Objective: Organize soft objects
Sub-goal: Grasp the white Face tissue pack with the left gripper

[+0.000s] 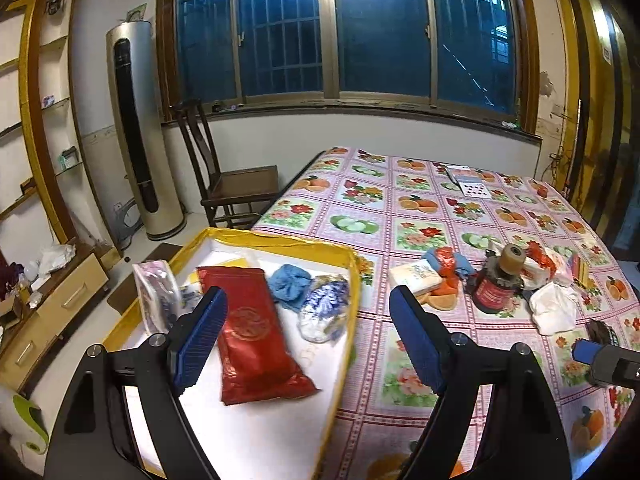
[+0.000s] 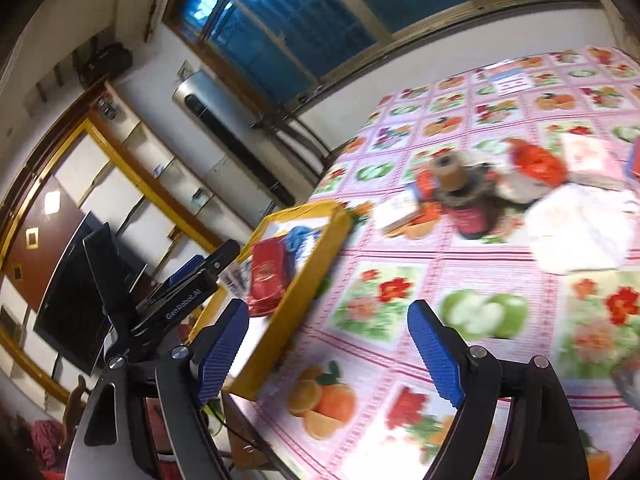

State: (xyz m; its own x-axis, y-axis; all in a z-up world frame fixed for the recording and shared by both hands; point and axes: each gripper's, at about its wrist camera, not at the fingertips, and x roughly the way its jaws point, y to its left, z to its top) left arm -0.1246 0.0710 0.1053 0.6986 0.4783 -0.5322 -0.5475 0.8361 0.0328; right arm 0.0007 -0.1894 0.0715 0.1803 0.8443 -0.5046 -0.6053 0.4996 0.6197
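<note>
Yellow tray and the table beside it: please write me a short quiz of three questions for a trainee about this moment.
1. True or false: the red packet lies inside the yellow tray.
2. Which thing lies on the tablecloth, outside the tray?
A. the blue cloth
B. the white cloth
C. the blue and white wrapper
3. Fill in: the left claw is ____ and holds nothing.

Key
1. True.
2. B. It lies near the dark bottle; the other two are in the tray.
3. Open. The right claw is open too, over the tablecloth.
</note>
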